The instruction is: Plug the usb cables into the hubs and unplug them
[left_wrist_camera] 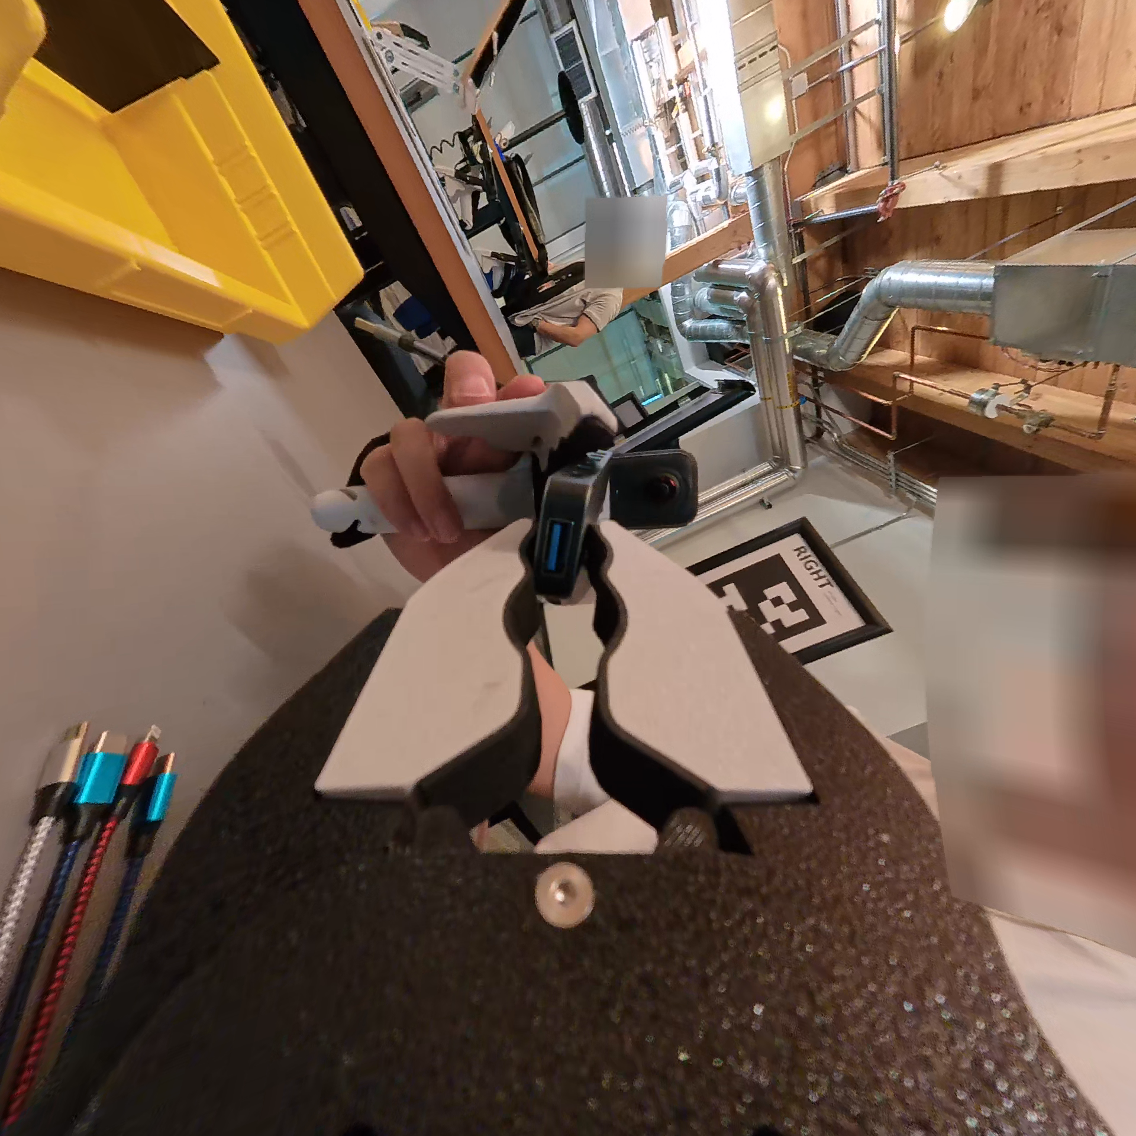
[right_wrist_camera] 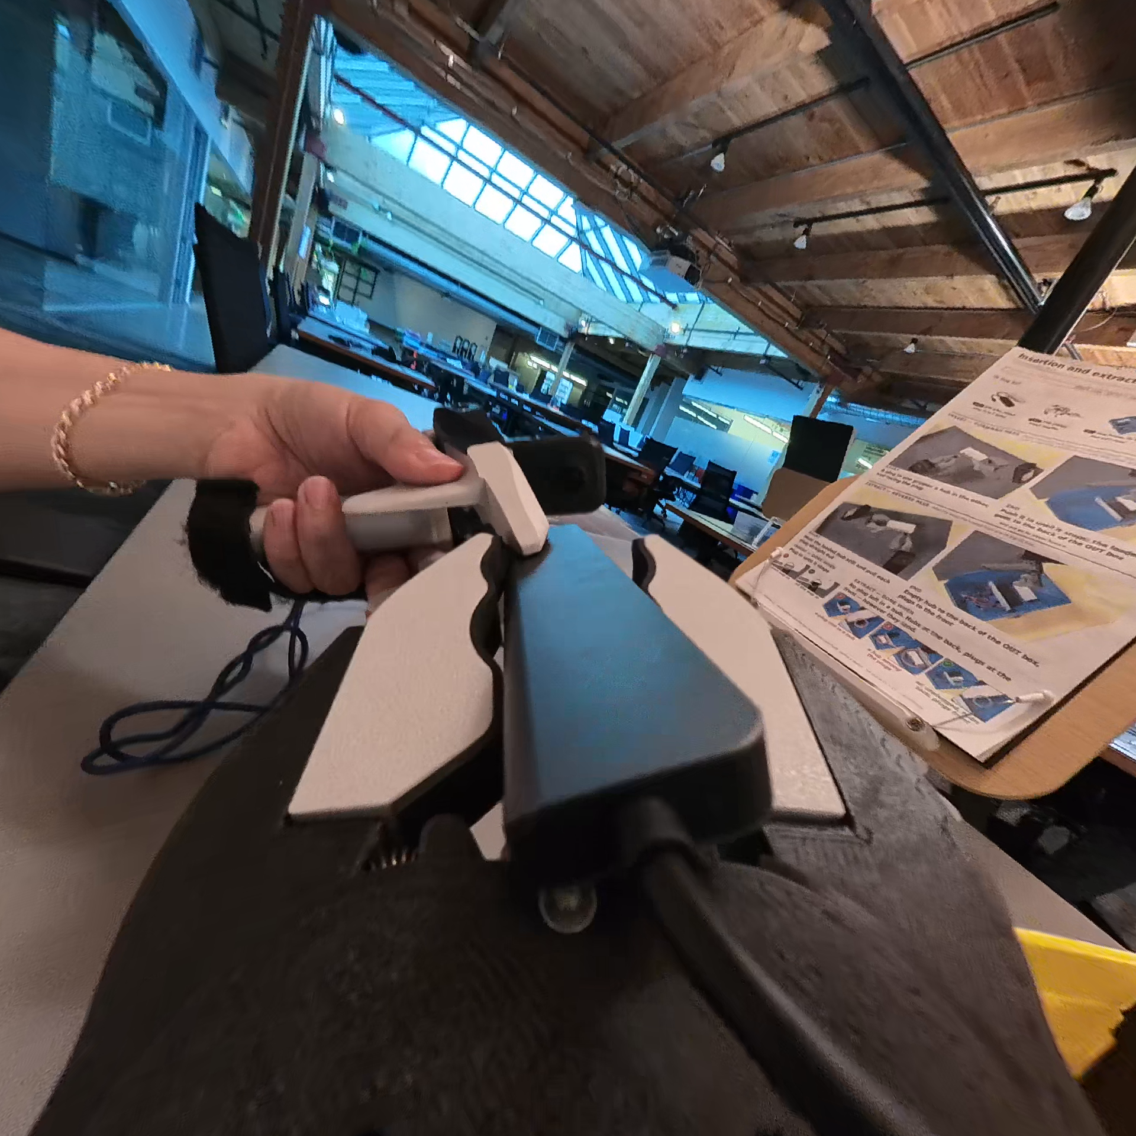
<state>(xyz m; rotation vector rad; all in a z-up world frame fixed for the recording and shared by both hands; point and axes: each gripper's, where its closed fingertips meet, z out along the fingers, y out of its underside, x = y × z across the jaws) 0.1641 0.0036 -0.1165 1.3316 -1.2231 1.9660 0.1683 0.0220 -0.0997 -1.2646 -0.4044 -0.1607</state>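
The right gripper (right_wrist_camera: 568, 544) is closed on the USB hub (right_wrist_camera: 615, 676), which is held lengthwise in the channel between its two fingers. The hub's black cord (right_wrist_camera: 707, 922) is led back past the camera, and its far end is pointed away, towards the left gripper (left_wrist_camera: 562, 571). In the left wrist view that far end is met head-on, its blue port (left_wrist_camera: 555, 547) turned to the camera and flanked closely by the left fingertips. Whether it is pinched there or merely bracketed cannot be told.

No plug is seen in either gripper. The bundle of braided USB cables (left_wrist_camera: 92, 793) is left on the pale table (left_wrist_camera: 153, 492), low and to the left of the left gripper and well apart from the hub. A plug is therefore judged to be fetched next, the left gripper being the nearer. Any insertion would have to be driven along the hub's long axis, straight into the port.
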